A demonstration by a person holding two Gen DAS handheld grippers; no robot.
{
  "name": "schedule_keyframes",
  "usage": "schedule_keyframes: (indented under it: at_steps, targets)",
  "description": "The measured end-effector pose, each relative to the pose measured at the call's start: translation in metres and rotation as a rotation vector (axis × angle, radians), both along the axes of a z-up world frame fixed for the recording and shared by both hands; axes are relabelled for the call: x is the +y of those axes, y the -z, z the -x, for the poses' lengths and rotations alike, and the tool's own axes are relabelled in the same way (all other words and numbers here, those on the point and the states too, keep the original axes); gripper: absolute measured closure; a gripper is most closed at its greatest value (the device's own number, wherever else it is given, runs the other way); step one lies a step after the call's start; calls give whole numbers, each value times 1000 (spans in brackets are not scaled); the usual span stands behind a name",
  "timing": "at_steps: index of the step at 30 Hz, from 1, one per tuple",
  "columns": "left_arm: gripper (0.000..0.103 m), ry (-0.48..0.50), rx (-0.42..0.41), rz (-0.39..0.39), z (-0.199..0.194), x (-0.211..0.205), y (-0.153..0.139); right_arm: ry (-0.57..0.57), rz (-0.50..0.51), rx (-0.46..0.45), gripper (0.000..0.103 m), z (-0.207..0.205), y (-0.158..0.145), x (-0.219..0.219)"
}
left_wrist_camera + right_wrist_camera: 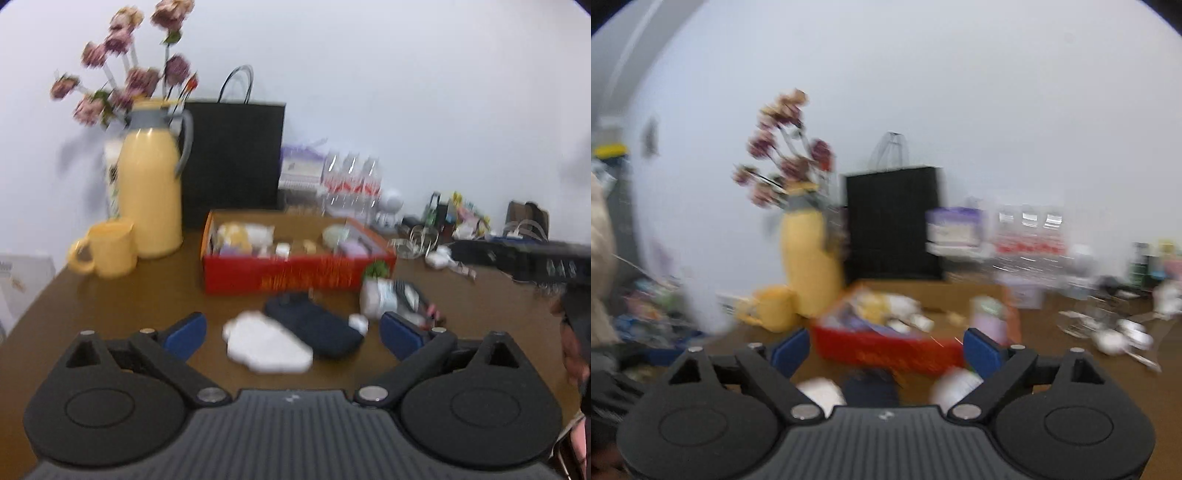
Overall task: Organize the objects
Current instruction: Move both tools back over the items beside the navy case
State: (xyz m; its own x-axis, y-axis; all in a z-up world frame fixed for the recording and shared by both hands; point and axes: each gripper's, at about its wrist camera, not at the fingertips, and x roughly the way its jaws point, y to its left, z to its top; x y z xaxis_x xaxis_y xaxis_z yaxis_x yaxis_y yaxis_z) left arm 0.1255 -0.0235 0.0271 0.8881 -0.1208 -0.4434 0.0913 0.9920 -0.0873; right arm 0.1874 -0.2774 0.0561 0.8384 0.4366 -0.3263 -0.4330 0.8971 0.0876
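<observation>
Red box (pixel 295 275): open-topped, orange rim, on tabletop (pixel 147 302), partly filled with small pale items, blurred. Navy pouch (pixel 314 326): flat, lying before box. White slab (pixel 266 345): irregular, flat, touching pouch's near-left edge. White pot (pixel 378 297) with green sprig: tipped on its side by box's right corner. Small white piece (pixel 358 323): just beside pouch's right end.

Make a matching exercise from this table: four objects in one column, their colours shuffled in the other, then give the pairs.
Objects:
1. thermos jug
2. paper bag
3. open box
4. pouch

Colours:
A. red
B. dark navy
C. yellow
D. black

Pairs: 1-C, 2-D, 3-A, 4-B
</observation>
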Motion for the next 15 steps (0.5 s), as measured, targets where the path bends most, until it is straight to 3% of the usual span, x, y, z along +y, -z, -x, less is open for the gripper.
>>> schedule_keyframes:
  at_steps: [3, 6, 11, 15]
  targets:
    - [0, -16, 96, -12, 19, -5, 25, 73, 19, 72, 13, 38, 26, -9]
    - [0, 10, 127, -39, 36, -9, 40, 68, 2, 142, 13, 65, 37, -24]
    - [0, -2, 116, -31, 38, -8, 43, 256, 69, 94, 12, 90, 45, -41]
    - [0, 9, 148, -28, 20, -13, 54, 260, 60, 105, 15, 84, 60, -37]
